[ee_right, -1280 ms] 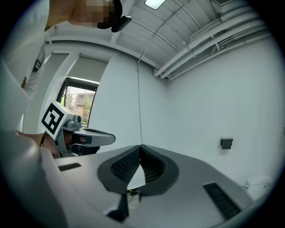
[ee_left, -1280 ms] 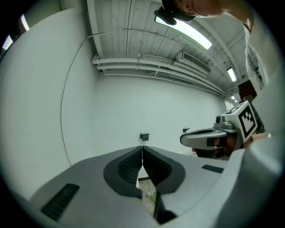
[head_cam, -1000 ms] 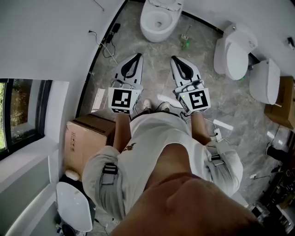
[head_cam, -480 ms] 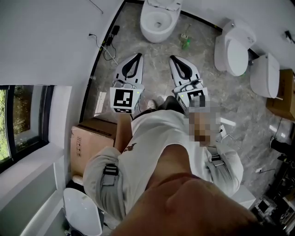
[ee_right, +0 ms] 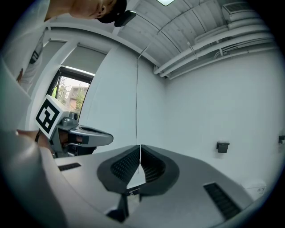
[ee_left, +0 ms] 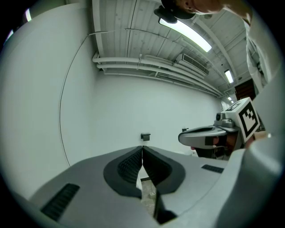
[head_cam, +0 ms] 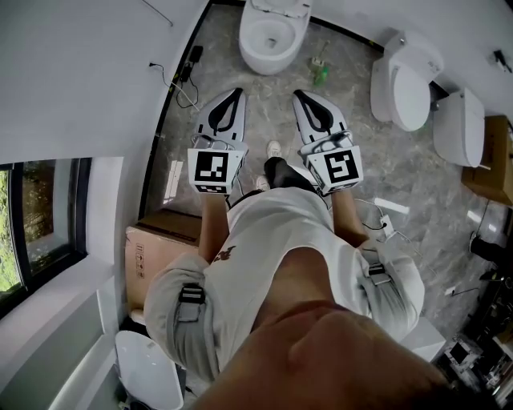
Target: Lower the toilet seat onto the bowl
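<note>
Your left claw (head_cam: 236, 94) is fully closed: in its own view the two ribbed pads meet at the tips with nothing between them (ee_left: 142, 148), and it points level at a bare white wall (ee_left: 124, 102). Your right claw (head_cam: 299, 95) is the same, with its jaws pressed together on nothing (ee_right: 140, 147). Each claw shows in the other's view, held alongside it and apart from it. Neither touches anything. The bowl (head_cam: 272, 36) lies open ahead of both claws, well apart from them across the floor (head_cam: 353, 120), and the toilet seat (head_cam: 280, 6) seems to stand raised at its back, at the picture's top edge. Compared with a second ago, one foot (head_cam: 274, 149) has stepped out between the claws, the cardboard box (head_cam: 156, 240) has slid lower in the head view, and both claws have stayed shut.
</note>
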Available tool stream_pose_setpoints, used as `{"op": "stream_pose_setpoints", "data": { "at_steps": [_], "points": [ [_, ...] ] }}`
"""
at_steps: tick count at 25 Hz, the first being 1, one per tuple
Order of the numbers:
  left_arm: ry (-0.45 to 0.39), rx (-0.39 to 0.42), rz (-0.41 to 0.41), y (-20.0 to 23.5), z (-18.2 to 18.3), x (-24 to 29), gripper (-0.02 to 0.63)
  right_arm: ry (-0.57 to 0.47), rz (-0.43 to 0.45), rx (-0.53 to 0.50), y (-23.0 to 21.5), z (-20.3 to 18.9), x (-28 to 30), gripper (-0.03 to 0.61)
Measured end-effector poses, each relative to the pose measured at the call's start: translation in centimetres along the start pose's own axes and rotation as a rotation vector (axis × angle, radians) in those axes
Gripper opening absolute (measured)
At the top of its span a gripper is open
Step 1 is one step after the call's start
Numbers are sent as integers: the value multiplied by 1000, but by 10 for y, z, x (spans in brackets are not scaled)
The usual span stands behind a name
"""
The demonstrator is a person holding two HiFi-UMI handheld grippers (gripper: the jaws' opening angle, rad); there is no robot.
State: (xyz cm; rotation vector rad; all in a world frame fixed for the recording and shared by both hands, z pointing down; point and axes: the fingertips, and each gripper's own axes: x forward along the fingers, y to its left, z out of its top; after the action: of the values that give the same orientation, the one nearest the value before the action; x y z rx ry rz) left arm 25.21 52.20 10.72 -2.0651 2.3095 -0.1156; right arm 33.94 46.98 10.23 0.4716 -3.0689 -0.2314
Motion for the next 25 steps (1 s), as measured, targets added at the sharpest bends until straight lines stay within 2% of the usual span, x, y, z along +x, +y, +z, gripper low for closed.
{"op": "stream_pose_setpoints", "data": {
  "at_steps": [6, 19, 25],
  "points": [
    [20, 22, 5, 19, -4, 38, 23, 2, 23, 41, -27, -11, 40, 21],
    [19, 18, 87, 69, 1, 127, 23, -12, 74, 37, -98, -15, 124, 21],
    [14, 18, 110, 75, 4, 163, 23, -21, 92, 30, -130, -17, 146, 21]
  ]
}}
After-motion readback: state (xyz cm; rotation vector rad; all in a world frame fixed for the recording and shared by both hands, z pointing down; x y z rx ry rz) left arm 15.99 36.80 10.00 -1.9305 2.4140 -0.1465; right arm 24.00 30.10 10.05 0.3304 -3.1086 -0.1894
